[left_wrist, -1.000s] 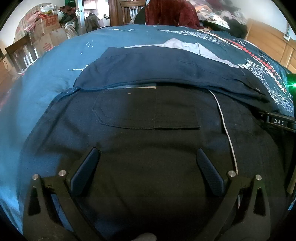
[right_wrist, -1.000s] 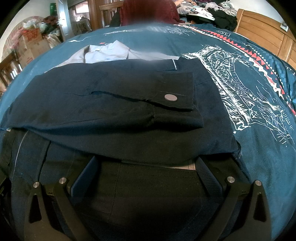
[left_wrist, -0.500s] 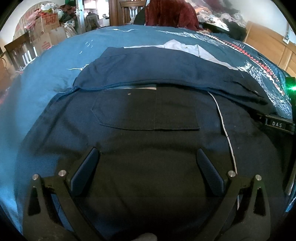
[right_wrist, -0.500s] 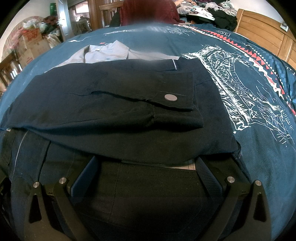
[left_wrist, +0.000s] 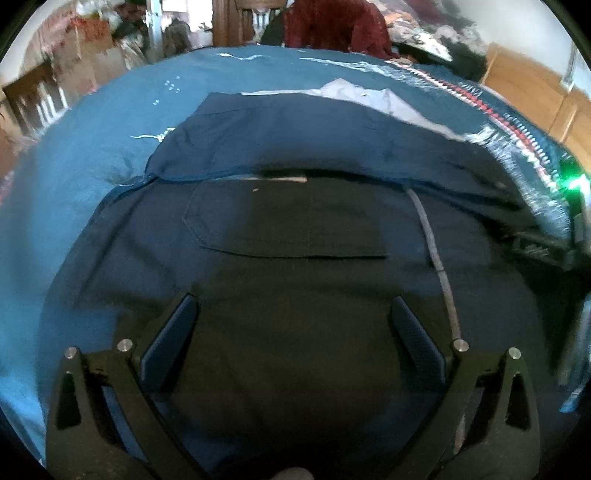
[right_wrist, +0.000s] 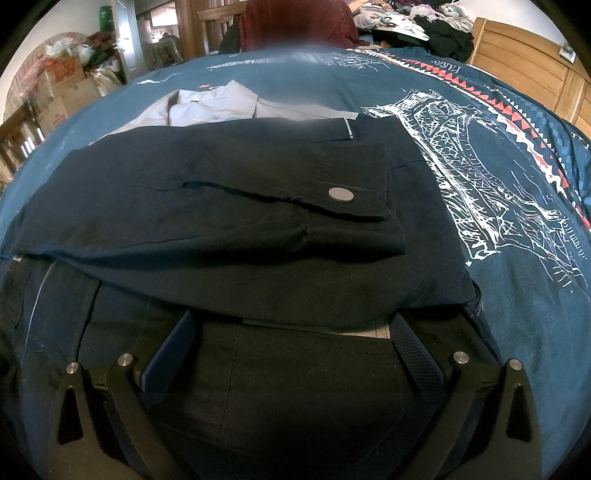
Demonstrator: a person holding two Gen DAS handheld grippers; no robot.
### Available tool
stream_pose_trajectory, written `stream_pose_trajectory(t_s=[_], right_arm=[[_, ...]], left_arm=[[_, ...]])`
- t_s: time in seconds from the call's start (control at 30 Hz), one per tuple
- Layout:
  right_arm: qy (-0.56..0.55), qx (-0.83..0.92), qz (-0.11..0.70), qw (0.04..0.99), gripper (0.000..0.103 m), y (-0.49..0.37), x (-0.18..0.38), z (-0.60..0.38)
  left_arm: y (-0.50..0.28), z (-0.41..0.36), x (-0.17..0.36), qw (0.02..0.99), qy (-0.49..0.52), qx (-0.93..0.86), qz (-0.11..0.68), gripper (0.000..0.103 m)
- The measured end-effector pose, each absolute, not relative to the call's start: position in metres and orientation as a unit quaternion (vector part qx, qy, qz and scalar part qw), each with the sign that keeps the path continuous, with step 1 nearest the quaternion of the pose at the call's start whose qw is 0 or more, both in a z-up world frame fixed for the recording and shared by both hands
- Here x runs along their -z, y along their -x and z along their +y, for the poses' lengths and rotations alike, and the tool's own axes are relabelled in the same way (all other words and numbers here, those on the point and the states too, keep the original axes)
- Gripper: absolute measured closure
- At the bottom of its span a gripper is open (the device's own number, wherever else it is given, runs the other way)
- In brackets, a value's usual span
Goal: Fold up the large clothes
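A dark navy jacket (left_wrist: 288,288) lies spread on the blue bedspread (left_wrist: 92,155), with a chest pocket (left_wrist: 284,221) and a pale zip line (left_wrist: 432,247) showing. Its sleeve (right_wrist: 221,206) is folded across the body, the cuff carrying a metal snap button (right_wrist: 340,193). My left gripper (left_wrist: 293,314) hovers open just above the jacket body, below the pocket. My right gripper (right_wrist: 295,328) is open too, its fingertips at the lower edge of the folded sleeve. Nothing sits between either pair of fingers.
A light grey shirt (right_wrist: 207,107) lies beyond the jacket. The bedspread has a white print and red zigzag band (right_wrist: 480,155) on the right. A person in dark red (right_wrist: 295,22) sits at the far side. Cardboard boxes (right_wrist: 62,88) stand left, a wooden headboard (right_wrist: 524,70) right.
The left wrist view has shifted slightly and blurred, so the left gripper is moving a little over the jacket. The right gripper and the sleeve have stayed in place.
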State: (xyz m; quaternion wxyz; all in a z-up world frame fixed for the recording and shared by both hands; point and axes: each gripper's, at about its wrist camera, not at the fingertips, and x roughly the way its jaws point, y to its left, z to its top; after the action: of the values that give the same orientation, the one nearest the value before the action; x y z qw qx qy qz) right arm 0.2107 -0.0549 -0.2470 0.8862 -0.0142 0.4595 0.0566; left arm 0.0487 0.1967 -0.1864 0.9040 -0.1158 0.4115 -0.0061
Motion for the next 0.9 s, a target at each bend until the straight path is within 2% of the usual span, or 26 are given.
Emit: stream_pose_trajectory(t_s=[0.17,0.33,0.53,0.73,0.9], right_arm=[[0.014,-0.057,0.46,0.886,0.0,-0.211,0.247,-0.055],[0.017,-0.054,0.459,0.887,0.0,-0.21,0.247,-0.054],[0.015,-0.056,0.459,0.887,0.0,-0.211,0.247,-0.054],[0.014,-0.07,0.464,0.883,0.0,-0.221,0.249,-0.056],[-0.002,-0.105,0.451,0.886,0.0,-0.206,0.225,-0.069]], left_arm=[[-0.017,0.245,0.154,0.913,0.165,-0.024,0.371,0.001],[0.018,0.284,0.145,0.919,0.16,-0.086,0.35,0.001],[0.038,0.322,0.163,0.901,0.19,-0.118,0.372,0.001],[0.052,0.328,0.175,0.888,0.211,-0.108,0.395,0.001],[0.062,0.33,0.17,0.889,0.223,-0.079,0.392,0.001]])
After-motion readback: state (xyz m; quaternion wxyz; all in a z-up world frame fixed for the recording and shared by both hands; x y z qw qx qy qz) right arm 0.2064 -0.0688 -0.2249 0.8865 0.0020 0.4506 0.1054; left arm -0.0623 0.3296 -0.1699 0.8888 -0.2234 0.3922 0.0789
